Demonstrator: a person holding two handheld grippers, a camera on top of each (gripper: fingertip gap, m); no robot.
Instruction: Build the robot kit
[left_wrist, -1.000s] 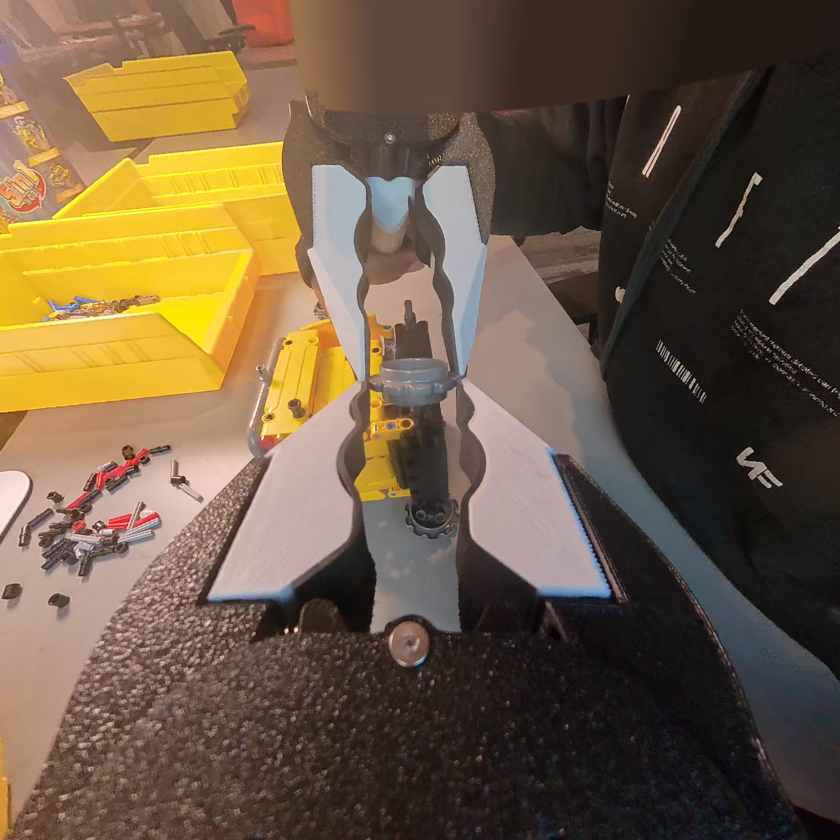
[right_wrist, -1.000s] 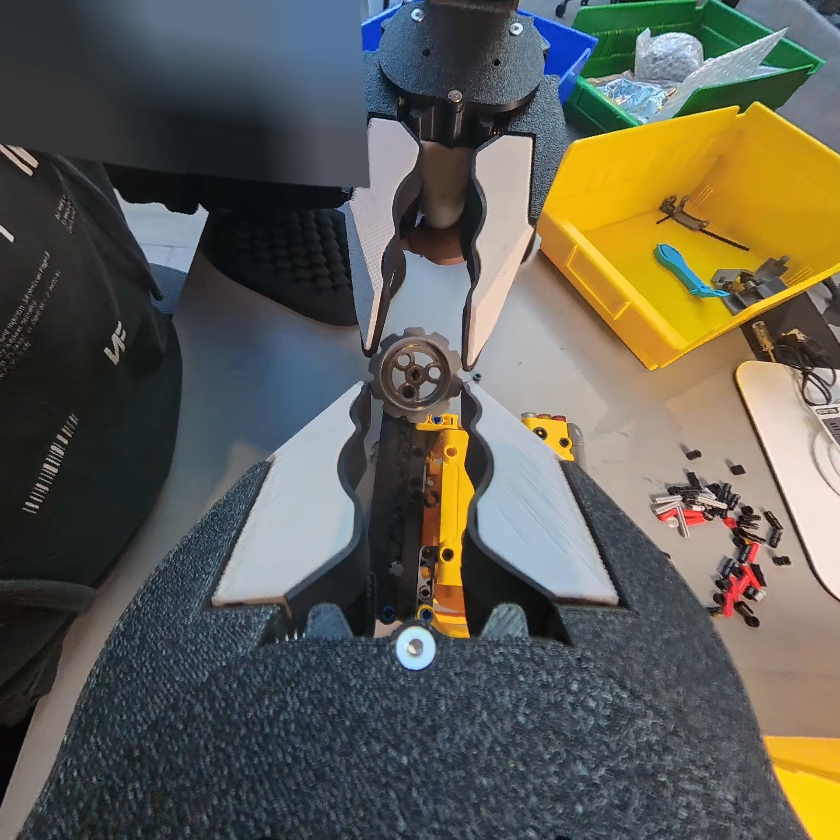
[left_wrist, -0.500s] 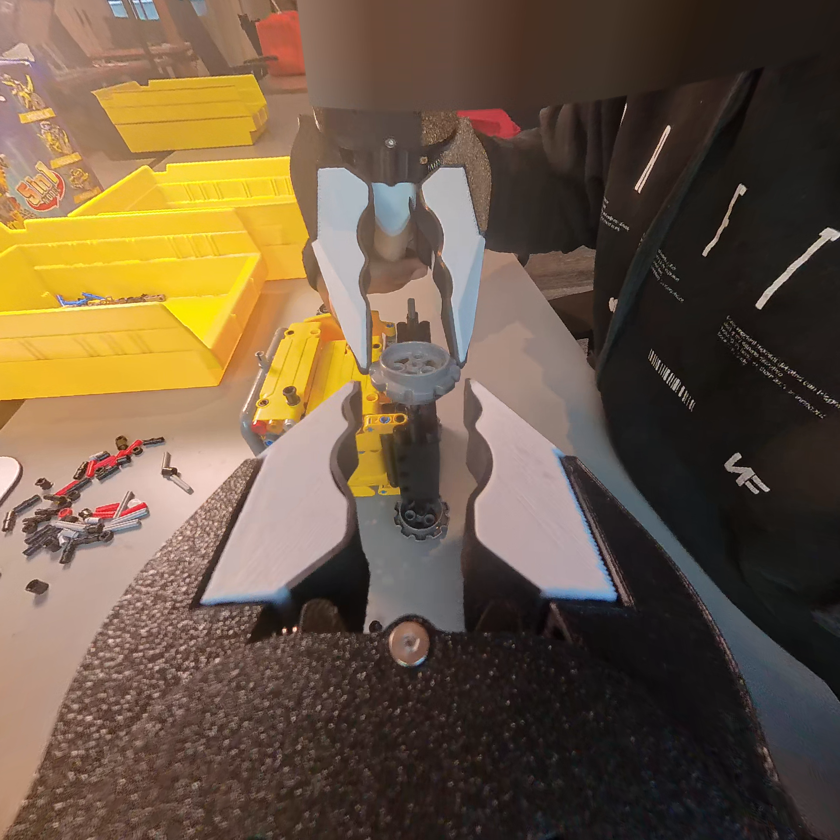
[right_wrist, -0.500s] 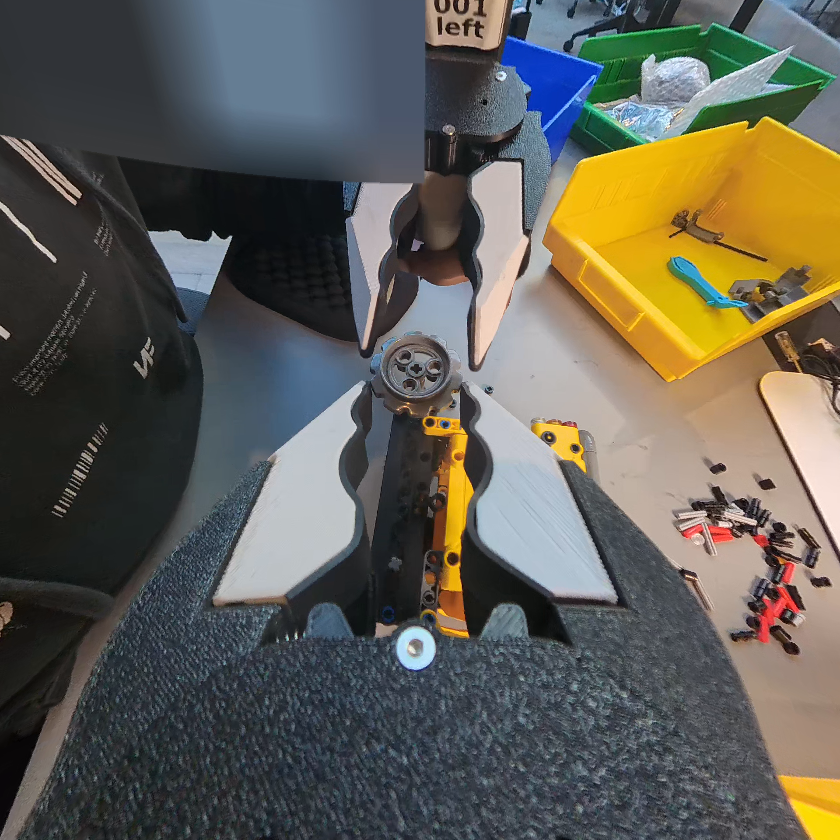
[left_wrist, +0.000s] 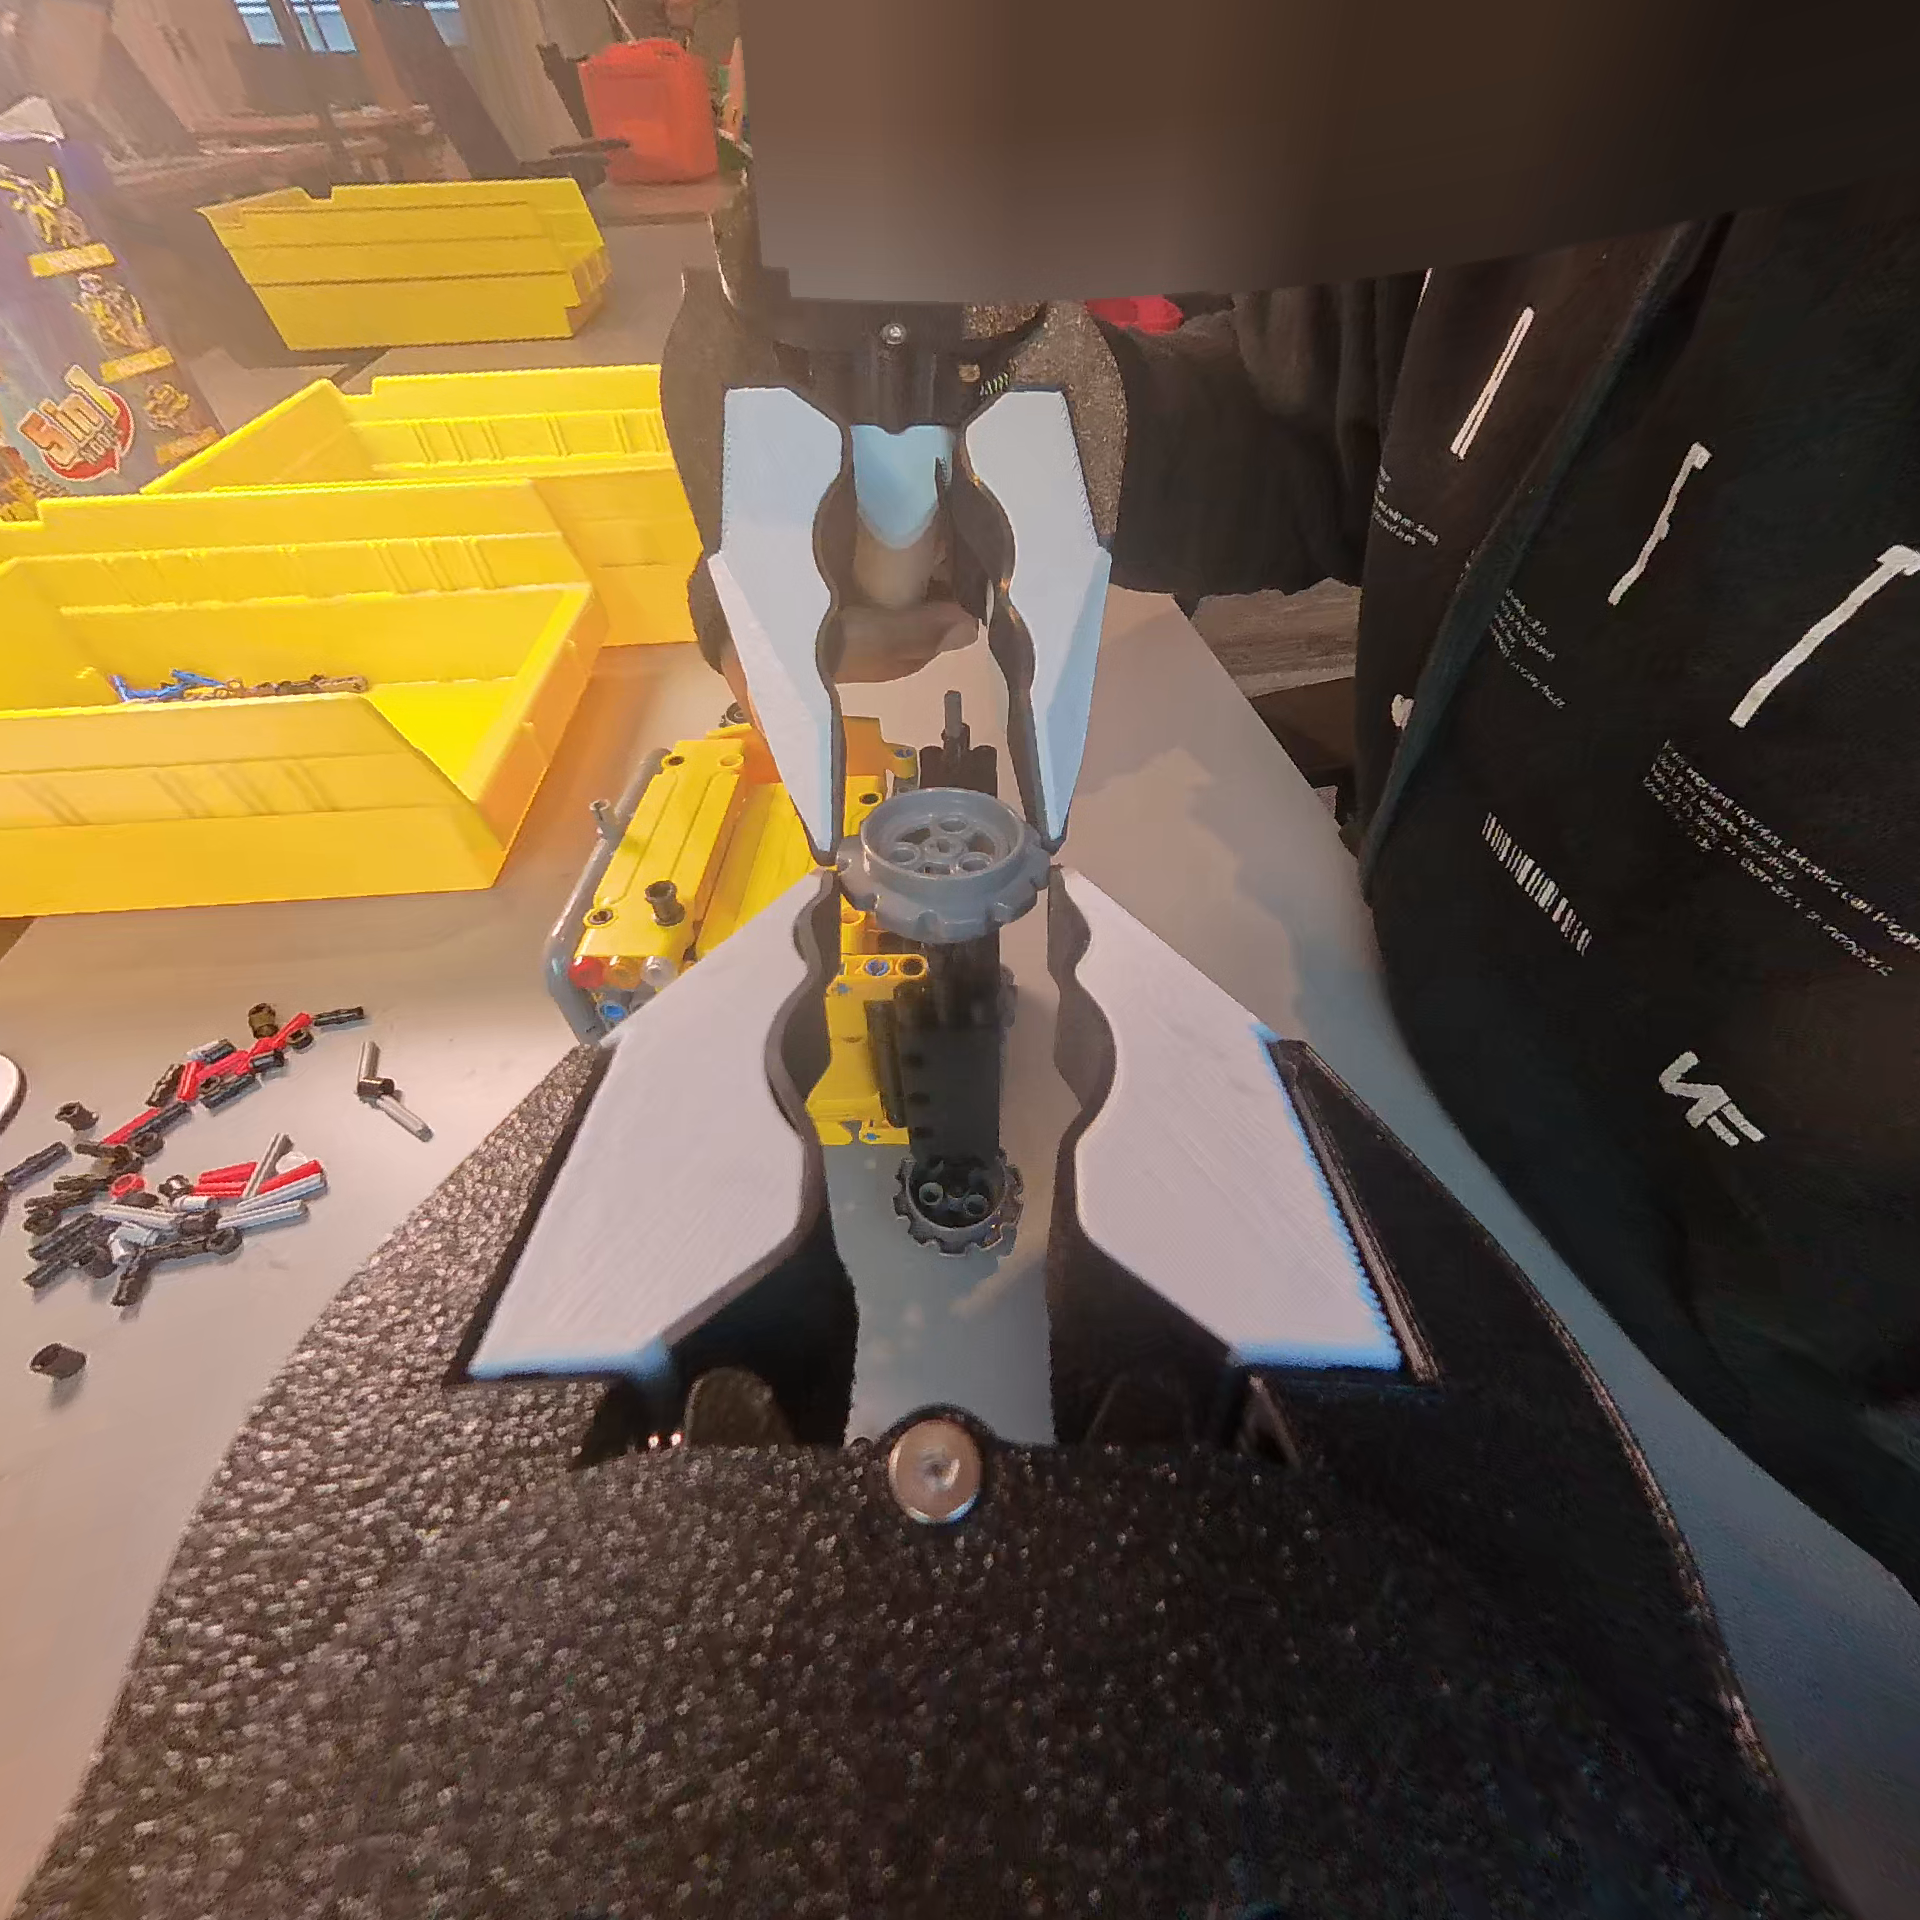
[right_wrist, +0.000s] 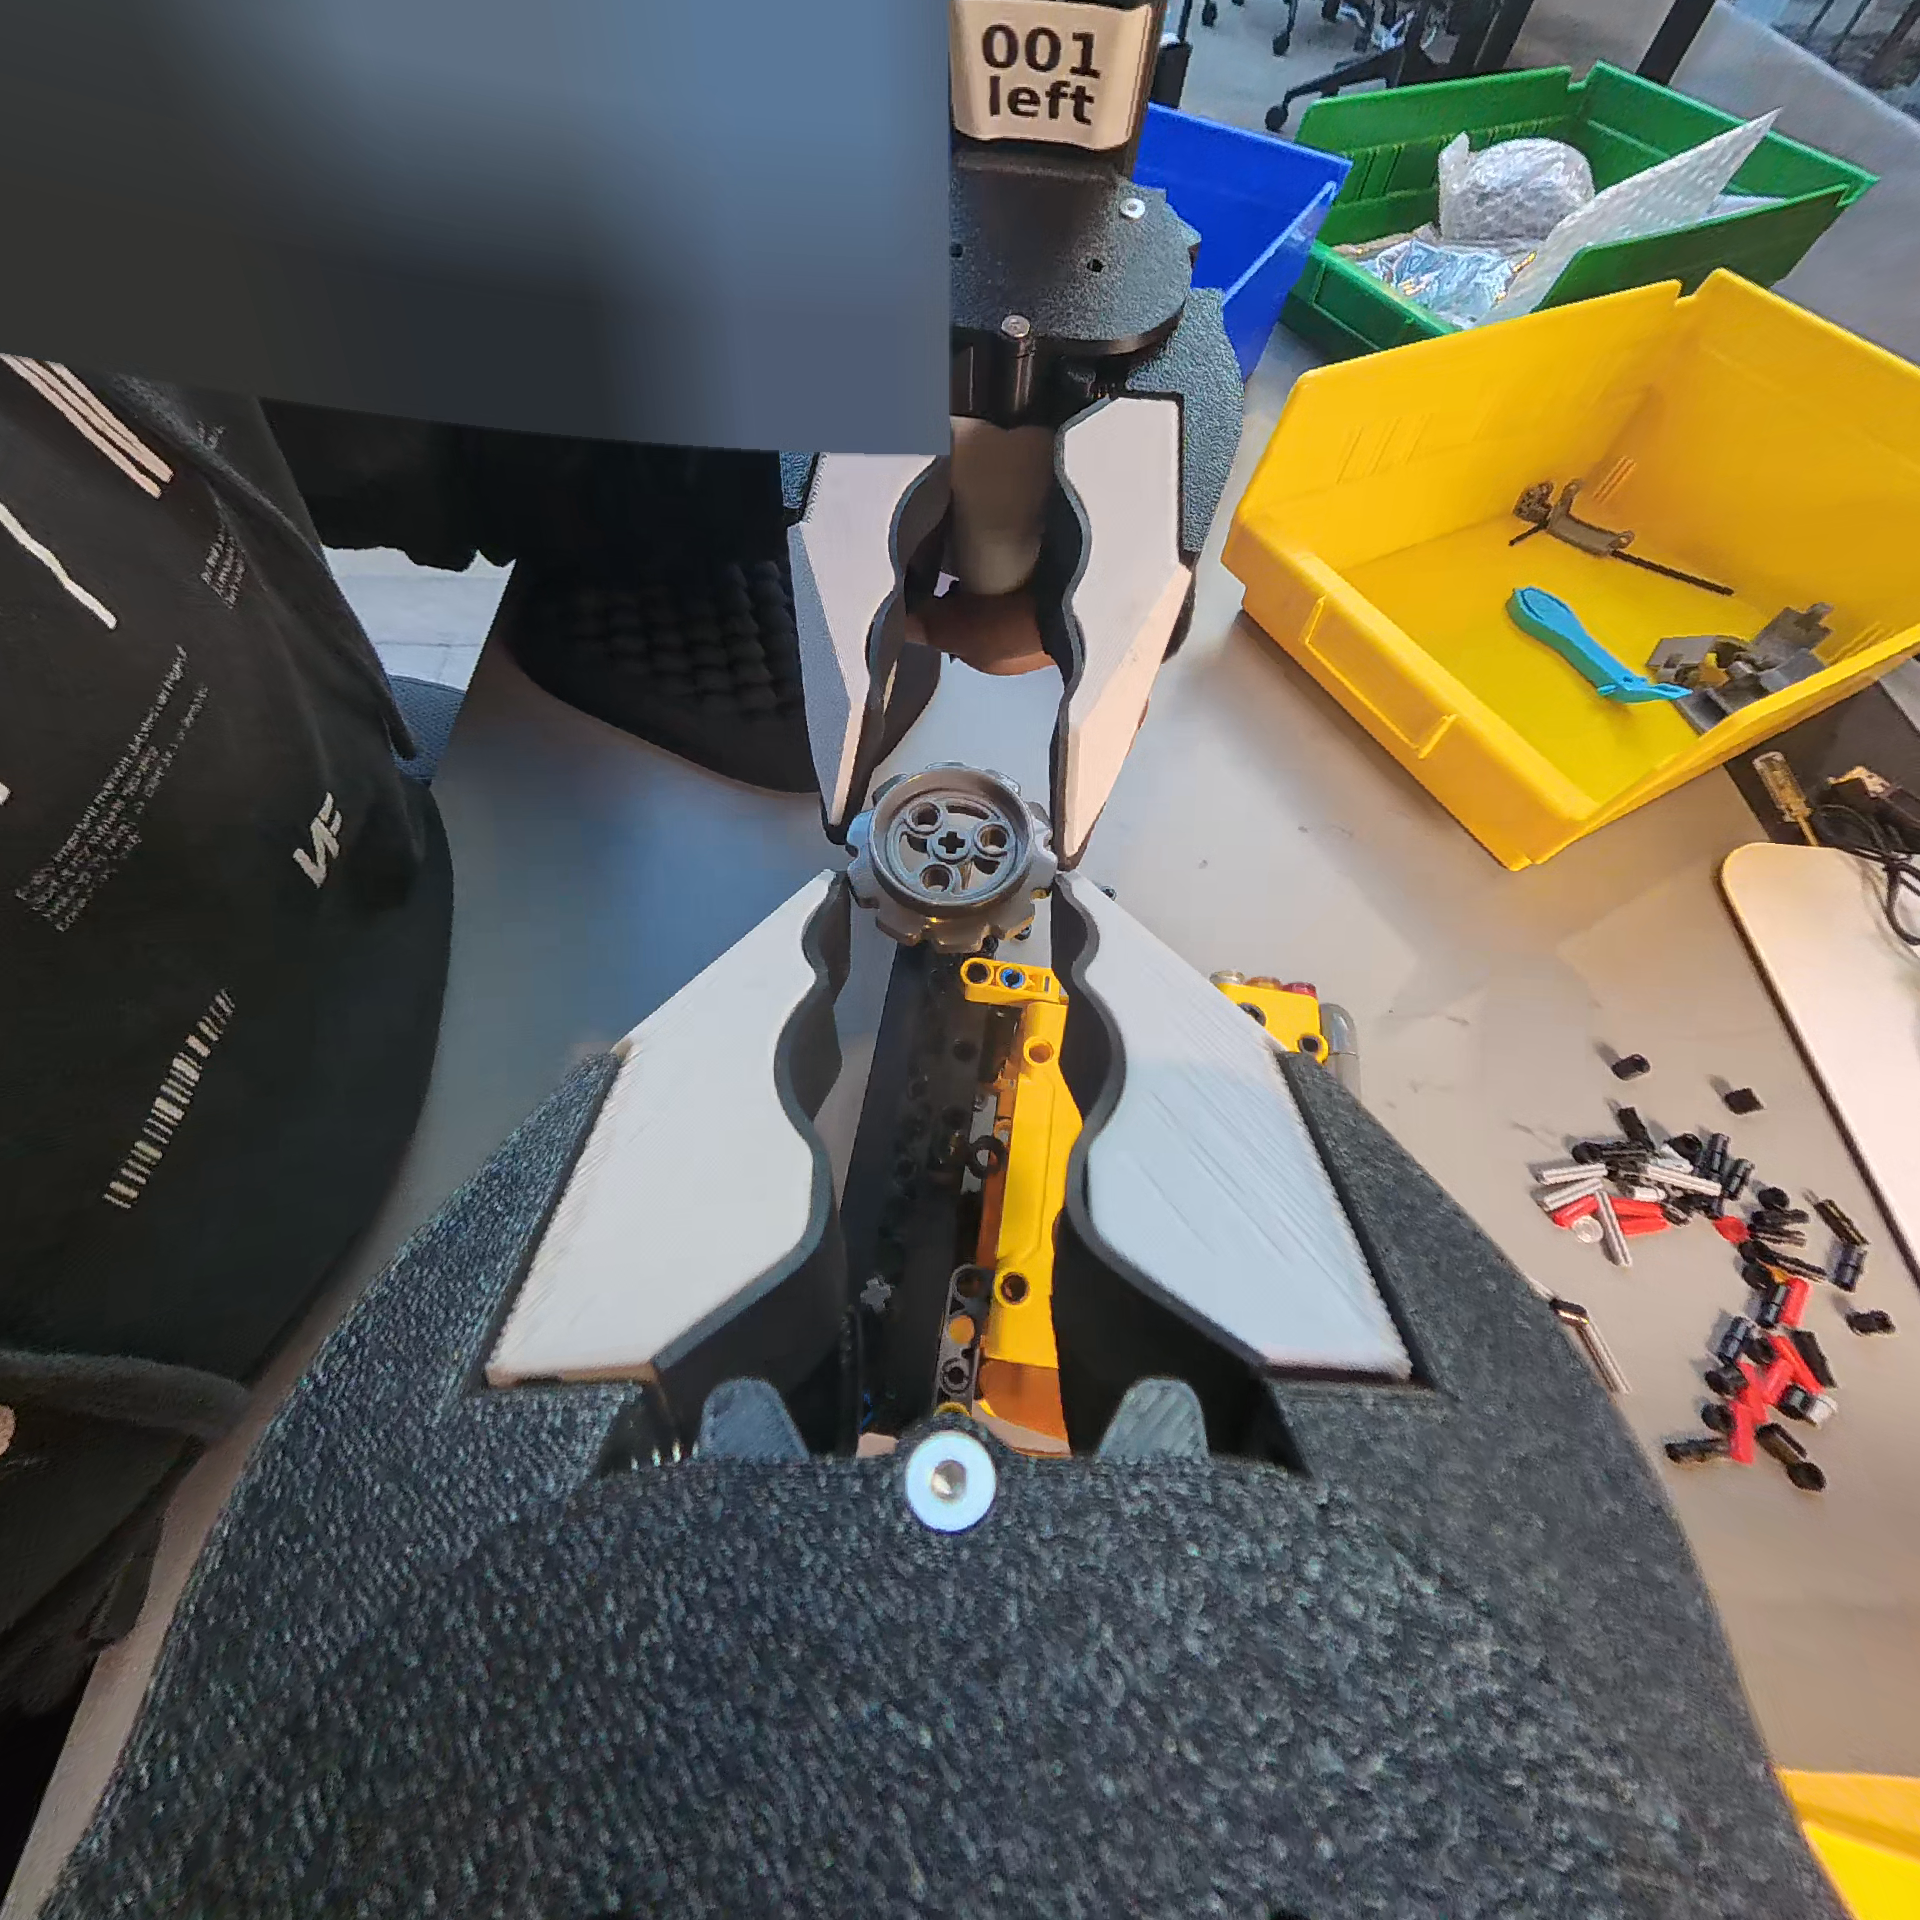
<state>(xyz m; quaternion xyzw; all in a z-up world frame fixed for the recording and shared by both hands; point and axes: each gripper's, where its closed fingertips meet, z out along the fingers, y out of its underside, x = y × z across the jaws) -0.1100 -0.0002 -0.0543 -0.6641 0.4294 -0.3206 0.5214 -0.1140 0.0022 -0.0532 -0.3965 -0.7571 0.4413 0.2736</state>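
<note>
A grey toothed sprocket wheel (left_wrist: 940, 862) is held in the air between the two grippers, which face each other tip to tip. My left gripper (left_wrist: 940, 883) has its jaws closed in on the wheel's rim. My right gripper (right_wrist: 945, 883) is shut on the same wheel (right_wrist: 948, 847) from the opposite side. The wheel is tilted, so each view shows a spoked face. Below lies a yellow and black brick-built model (left_wrist: 707, 831) on the grey table (left_wrist: 156, 1507), with a second dark sprocket (left_wrist: 956, 1195) at the near end of its black beam. The model also shows between the fingers in the right wrist view (right_wrist: 1023, 1143).
Loose black, red and grey pins (left_wrist: 177, 1174) lie beside the model, also in the right wrist view (right_wrist: 1714, 1247). Yellow bins (left_wrist: 260, 727) stand on one side, and a yellow bin with parts (right_wrist: 1558, 623), a blue bin (right_wrist: 1236, 197) and a green bin (right_wrist: 1610, 156) on the other. A person in black (left_wrist: 1662, 831) stands at the table edge.
My left gripper opened off the wheel half a second ago and has now closed in on it again. My right gripper kept its hold. Both views have drawn back and the wheel has tilted.
</note>
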